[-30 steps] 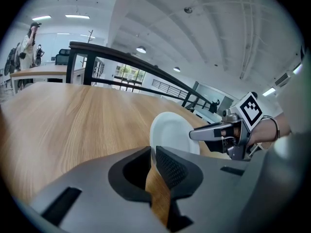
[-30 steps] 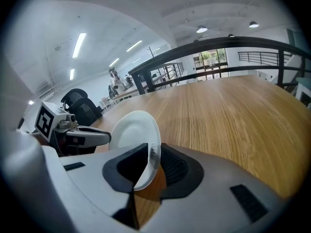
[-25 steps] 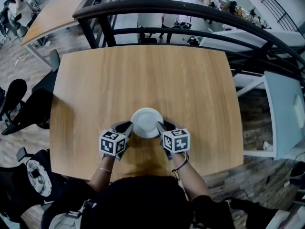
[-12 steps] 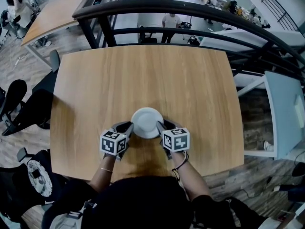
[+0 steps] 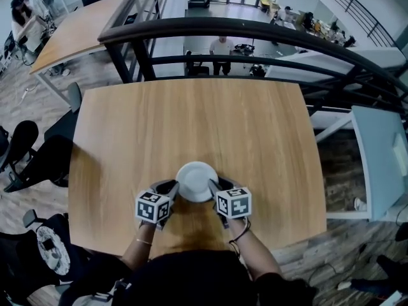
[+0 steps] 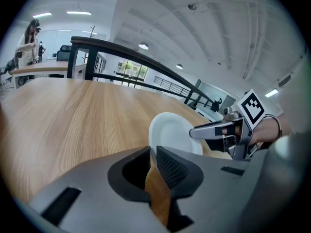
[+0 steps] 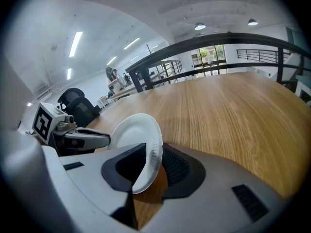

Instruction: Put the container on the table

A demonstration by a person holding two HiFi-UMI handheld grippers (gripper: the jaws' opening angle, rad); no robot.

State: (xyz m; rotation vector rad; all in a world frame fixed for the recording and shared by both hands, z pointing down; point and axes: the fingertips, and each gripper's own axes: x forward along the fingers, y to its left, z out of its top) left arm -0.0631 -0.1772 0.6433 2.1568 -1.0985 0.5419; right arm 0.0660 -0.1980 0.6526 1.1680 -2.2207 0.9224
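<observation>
Seen from overhead, a pale wooden table (image 5: 191,120) has a white container (image 5: 196,181) over its near half, close to the person. The left gripper (image 5: 171,188) and the right gripper (image 5: 215,187) flank the container, each meeting one side of it. A dark railing (image 5: 255,34) curves beyond the far edge. Only the gripper views reveal the jaws. The left gripper view shows its jaws clenched almost together, with a thin slit of wood between them and their tips seeming to nip the container's rim. The right gripper view shows the rim standing between that gripper's jaws, which have just been opening and are now released, one pad clear of the rim. The container is plain white, round and shallow, like a paper bowl with a thin rim. No view shows whether its base rests on the wood.
</observation>
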